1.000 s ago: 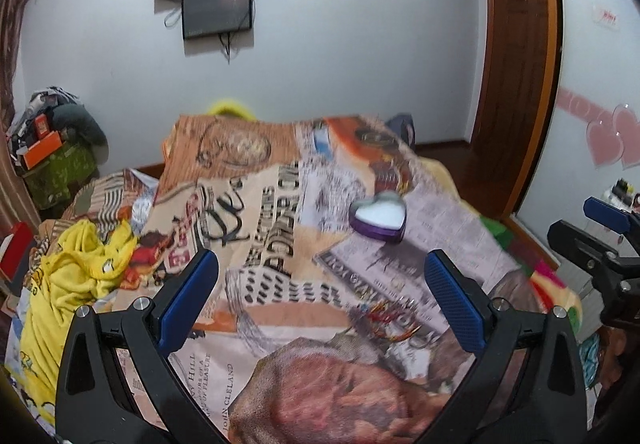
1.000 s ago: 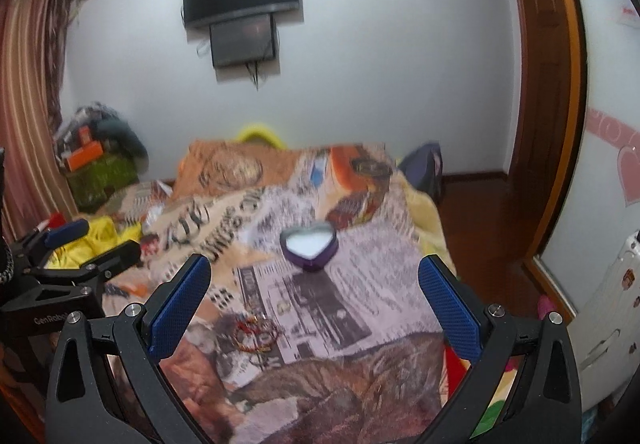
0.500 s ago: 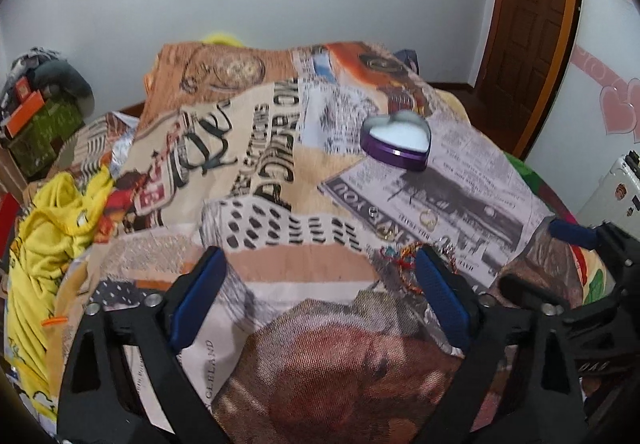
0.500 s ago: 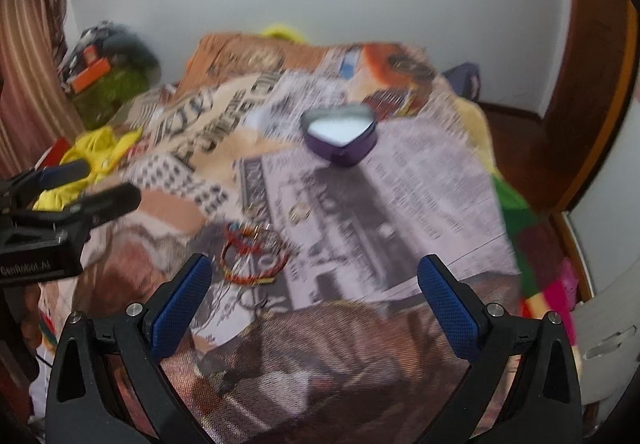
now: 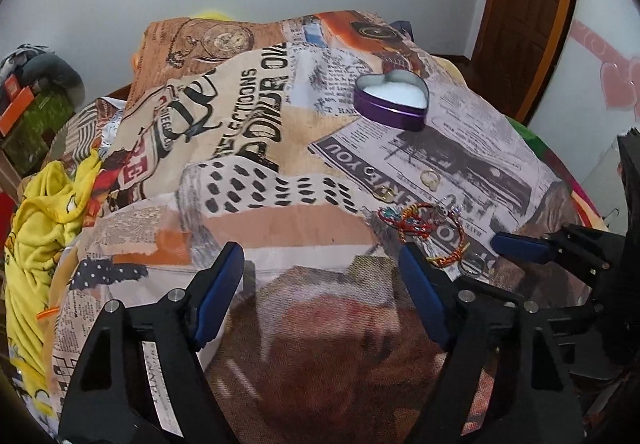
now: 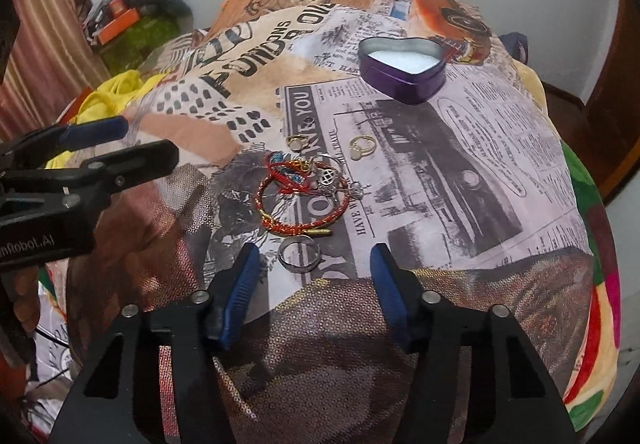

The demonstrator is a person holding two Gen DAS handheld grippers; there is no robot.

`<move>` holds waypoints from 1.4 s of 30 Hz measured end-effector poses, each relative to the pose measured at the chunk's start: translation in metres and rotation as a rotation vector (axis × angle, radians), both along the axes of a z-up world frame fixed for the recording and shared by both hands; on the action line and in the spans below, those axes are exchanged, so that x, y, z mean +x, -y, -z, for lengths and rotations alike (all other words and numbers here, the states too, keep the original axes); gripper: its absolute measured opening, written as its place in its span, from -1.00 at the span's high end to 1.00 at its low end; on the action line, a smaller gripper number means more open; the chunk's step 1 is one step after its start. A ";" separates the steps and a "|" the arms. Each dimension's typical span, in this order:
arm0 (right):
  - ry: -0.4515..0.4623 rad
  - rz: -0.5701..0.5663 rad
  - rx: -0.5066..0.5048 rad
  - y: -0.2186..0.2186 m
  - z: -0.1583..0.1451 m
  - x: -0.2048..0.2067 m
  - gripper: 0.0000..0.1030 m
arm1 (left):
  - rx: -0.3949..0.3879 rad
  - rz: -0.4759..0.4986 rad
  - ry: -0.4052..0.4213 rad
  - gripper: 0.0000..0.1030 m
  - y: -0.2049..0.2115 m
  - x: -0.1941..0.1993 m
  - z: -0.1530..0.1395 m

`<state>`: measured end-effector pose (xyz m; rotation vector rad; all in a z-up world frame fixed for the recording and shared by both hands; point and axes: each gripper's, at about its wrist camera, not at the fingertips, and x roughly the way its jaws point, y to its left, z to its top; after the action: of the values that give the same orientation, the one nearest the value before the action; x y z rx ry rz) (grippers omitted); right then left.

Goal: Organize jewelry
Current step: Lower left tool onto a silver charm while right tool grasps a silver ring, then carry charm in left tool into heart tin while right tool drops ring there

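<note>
A purple heart-shaped tin (image 6: pixel 401 69) with a white lining stands open on the bed; it also shows in the left wrist view (image 5: pixel 391 101). Nearer lies a jewelry pile: red and gold braided bracelets (image 6: pixel 301 200), a silver ring (image 6: pixel 299 254), two gold rings (image 6: pixel 362 147) and small silver charms (image 6: pixel 329 177). The pile shows in the left wrist view as well (image 5: pixel 428 225). My right gripper (image 6: pixel 314 276) is open and empty, its tips just short of the silver ring. My left gripper (image 5: pixel 320 284) is open and empty, left of the pile.
A newspaper-print blanket (image 5: pixel 248 132) covers the bed. Yellow cloth (image 5: pixel 44 212) lies at its left edge. Boxes and clutter (image 6: pixel 132 20) stand by the far left wall. A wooden door (image 5: pixel 528 12) is at the right.
Both grippers have moved forward and down toward the jewelry pile and their jaws have narrowed. The right gripper now sits just before the silver ring.
</note>
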<state>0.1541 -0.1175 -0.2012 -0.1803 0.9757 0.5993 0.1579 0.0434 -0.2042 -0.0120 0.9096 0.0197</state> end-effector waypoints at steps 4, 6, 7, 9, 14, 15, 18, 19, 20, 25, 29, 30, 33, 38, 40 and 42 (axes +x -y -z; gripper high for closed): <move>0.005 -0.015 0.013 -0.002 0.003 0.001 0.31 | 0.000 0.017 -0.010 -0.38 0.005 0.002 0.002; 0.010 -0.019 0.010 -0.003 0.003 0.001 0.61 | -0.004 0.029 -0.016 -0.37 0.008 0.004 0.003; 0.010 -0.019 0.011 -0.004 0.003 0.001 0.61 | -0.006 0.036 -0.020 -0.35 0.010 0.005 0.003; 0.005 -0.012 0.023 -0.002 0.002 0.002 0.61 | 0.000 0.049 -0.031 -0.24 0.014 0.009 0.004; 0.015 0.037 0.048 0.014 -0.006 0.007 0.61 | -0.027 0.085 -0.055 -0.11 0.026 0.022 0.008; 0.019 0.054 0.057 0.020 -0.008 0.009 0.61 | -0.036 0.097 -0.059 -0.07 0.029 0.026 0.008; 0.035 0.090 0.064 0.032 -0.014 0.014 0.61 | -0.048 0.125 -0.060 -0.04 0.038 0.034 0.009; 0.038 0.098 0.067 0.035 -0.014 0.015 0.61 | -0.048 0.132 -0.059 -0.03 0.042 0.037 0.009; 0.042 0.109 0.072 0.039 -0.016 0.017 0.61 | -0.049 0.138 -0.060 -0.02 0.044 0.040 0.010; 0.056 0.134 0.088 0.049 -0.020 0.020 0.61 | -0.100 0.165 -0.101 0.29 0.053 0.057 0.019; 0.058 0.141 0.097 0.054 -0.019 0.022 0.61 | -0.128 0.184 -0.120 0.33 0.060 0.066 0.025; 0.055 0.143 0.098 0.055 -0.018 0.024 0.61 | -0.131 0.186 -0.120 0.33 0.062 0.068 0.026; 0.051 0.148 0.101 0.057 -0.017 0.025 0.61 | -0.142 0.188 -0.130 0.33 0.064 0.074 0.030; 0.052 0.155 0.100 0.059 -0.016 0.026 0.61 | -0.155 0.189 -0.141 0.43 0.068 0.078 0.035; 0.055 0.157 0.098 0.059 -0.017 0.025 0.61 | -0.148 0.190 -0.136 0.48 0.069 0.079 0.035; 0.056 0.159 0.098 0.059 -0.017 0.025 0.61 | -0.148 0.193 -0.130 0.63 0.070 0.079 0.035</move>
<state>0.1793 -0.1767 -0.1842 -0.0318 0.8954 0.4922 0.2367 -0.0269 -0.2391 -0.0613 1.0371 -0.2290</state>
